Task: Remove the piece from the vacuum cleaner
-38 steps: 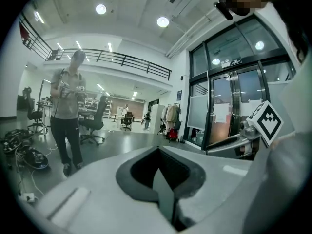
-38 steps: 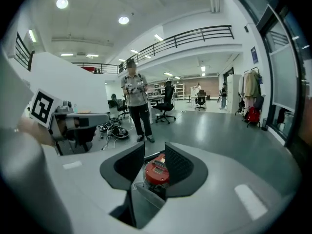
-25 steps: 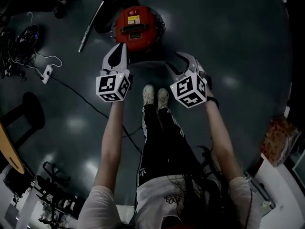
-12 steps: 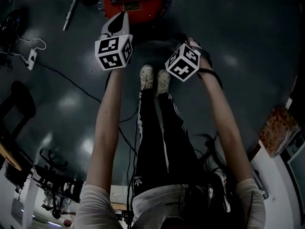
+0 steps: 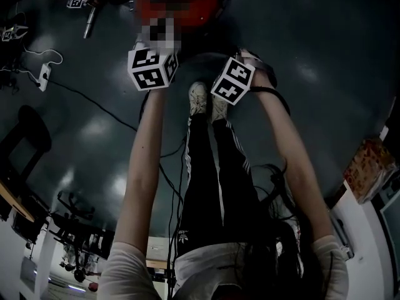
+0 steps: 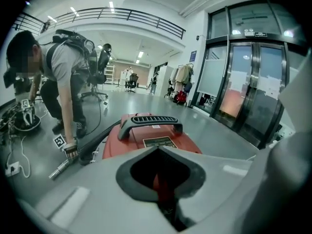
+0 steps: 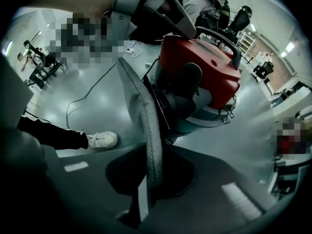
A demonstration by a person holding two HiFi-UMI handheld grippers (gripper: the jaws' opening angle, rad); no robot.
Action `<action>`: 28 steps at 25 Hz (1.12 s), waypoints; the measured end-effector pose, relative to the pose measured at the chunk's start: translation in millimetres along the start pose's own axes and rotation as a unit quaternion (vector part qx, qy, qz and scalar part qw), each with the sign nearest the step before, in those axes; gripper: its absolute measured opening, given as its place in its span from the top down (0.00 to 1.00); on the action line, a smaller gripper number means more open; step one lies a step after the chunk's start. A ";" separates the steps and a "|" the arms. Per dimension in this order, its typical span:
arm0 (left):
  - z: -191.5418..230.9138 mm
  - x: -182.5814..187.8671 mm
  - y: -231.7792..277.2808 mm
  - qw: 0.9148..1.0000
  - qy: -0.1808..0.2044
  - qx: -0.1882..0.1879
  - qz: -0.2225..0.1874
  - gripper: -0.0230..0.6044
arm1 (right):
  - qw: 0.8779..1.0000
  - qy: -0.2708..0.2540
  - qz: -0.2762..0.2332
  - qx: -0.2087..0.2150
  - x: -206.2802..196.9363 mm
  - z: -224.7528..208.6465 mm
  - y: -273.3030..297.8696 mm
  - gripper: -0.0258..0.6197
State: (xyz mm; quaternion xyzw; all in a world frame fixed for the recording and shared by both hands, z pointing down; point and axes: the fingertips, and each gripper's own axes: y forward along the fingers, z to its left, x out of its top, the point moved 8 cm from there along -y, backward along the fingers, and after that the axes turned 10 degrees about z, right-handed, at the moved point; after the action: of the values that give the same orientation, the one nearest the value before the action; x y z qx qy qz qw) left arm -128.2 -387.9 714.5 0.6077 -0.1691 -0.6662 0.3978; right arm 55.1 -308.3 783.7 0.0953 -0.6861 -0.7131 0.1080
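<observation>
The red vacuum cleaner (image 5: 200,2) stands on the dark floor at the top of the head view, partly under a mosaic patch. In the left gripper view its black handle (image 6: 148,123) and red body (image 6: 122,145) lie just beyond my left gripper (image 6: 163,191), whose jaws are shut and empty. In the right gripper view the vacuum's side (image 7: 204,67) is close ahead. My right gripper (image 7: 148,179) is shut on a thin grey dotted piece (image 7: 141,111), which runs edge-on from the jaws toward the vacuum's base.
Another person (image 6: 58,67) bends over left of the vacuum, with a hand-held gripper on the metal wand (image 6: 66,162). The black hose (image 6: 92,143) curls beside it. A white power strip (image 5: 44,74) and cable lie on the floor at the left. My shoes (image 5: 206,99) stand just behind the grippers.
Both grippers have moved forward to the vacuum, which has slid to the top of the head view. The right gripper has turned so that its cube faces differently.
</observation>
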 end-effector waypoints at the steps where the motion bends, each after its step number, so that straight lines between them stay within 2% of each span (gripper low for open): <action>1: 0.0 0.4 0.5 1.000 0.003 -0.001 0.000 0.96 | 1.000 0.004 -0.003 0.002 -0.8 0.5 -0.9 0.91; 5: -1.6 2.6 4.9 1.000 0.012 0.010 0.005 0.96 | 1.000 -0.005 -0.009 0.002 -1.1 4.7 -3.0 0.91; 17: -3.7 2.0 4.1 0.999 0.008 0.031 -0.004 0.96 | 0.999 -0.008 -0.035 0.004 -8.4 28.8 -9.4 0.91; 28: -4.3 1.3 4.2 0.999 0.007 0.036 -0.003 0.96 | 0.999 -0.008 -0.047 0.005 -8.4 39.3 -11.3 0.91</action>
State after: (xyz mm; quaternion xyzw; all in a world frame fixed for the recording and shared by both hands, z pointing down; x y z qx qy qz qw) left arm -122.8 -390.4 715.7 0.6267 -0.1881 -0.6569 0.3747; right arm 51.7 -267.8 773.9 0.1222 -0.6852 -0.7149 0.0677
